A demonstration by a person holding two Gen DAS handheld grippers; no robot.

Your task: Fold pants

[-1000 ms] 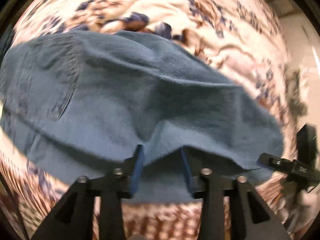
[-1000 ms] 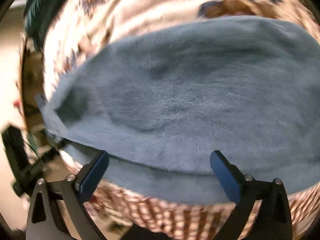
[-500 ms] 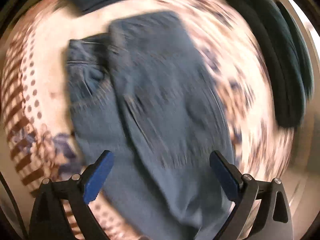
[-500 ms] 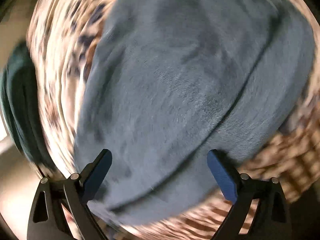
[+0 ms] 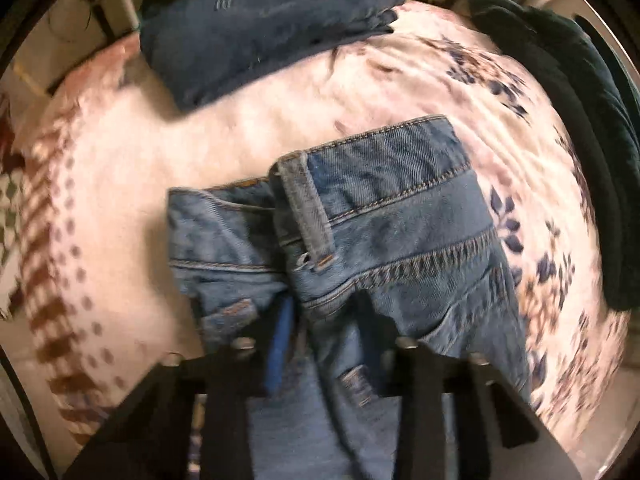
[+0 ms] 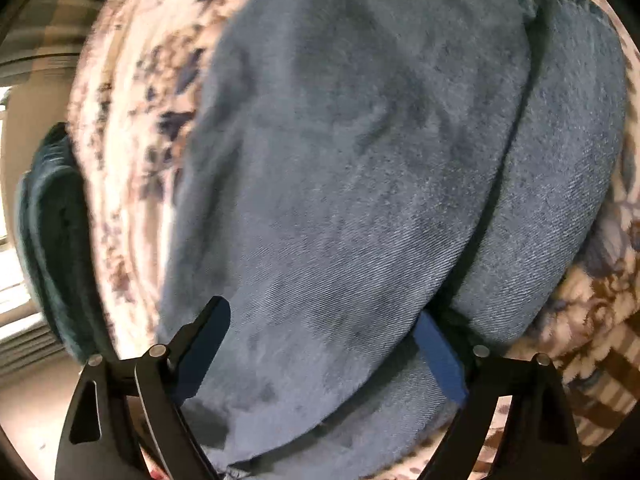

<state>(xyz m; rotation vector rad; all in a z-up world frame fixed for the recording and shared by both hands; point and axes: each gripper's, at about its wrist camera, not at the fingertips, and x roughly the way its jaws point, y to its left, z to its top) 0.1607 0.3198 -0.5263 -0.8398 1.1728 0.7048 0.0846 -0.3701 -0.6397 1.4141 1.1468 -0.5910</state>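
- Our left tongs (image 5: 320,340) point steeply down and are closing on a bunched ridge of the jeans (image 5: 384,248) just below the waistband (image 5: 400,152). Denim sits between the fingers and one blue pad (image 5: 278,344) shows against it. We judge this a pinch being taken to lift the waist end for another fold.
- Our right tongs (image 6: 324,352) stand spread wide and are narrowing slowly over the leg end of the jeans (image 6: 360,160). One pad (image 6: 440,356) is tucked in the crease where the top layer laps the lower. The other lies on open cloth, and nothing is gripped yet.
- The jeans lie already doubled lengthwise on the flowered blanket (image 5: 400,92), with the waist towards the far side.
- Beyond the waistband is bare blanket, then a folded stack of darker jeans (image 5: 260,28). To one side a dark green cloth (image 5: 580,120) lies along the blanket's edge. We judge there is room to carry the fold forward without touching either.
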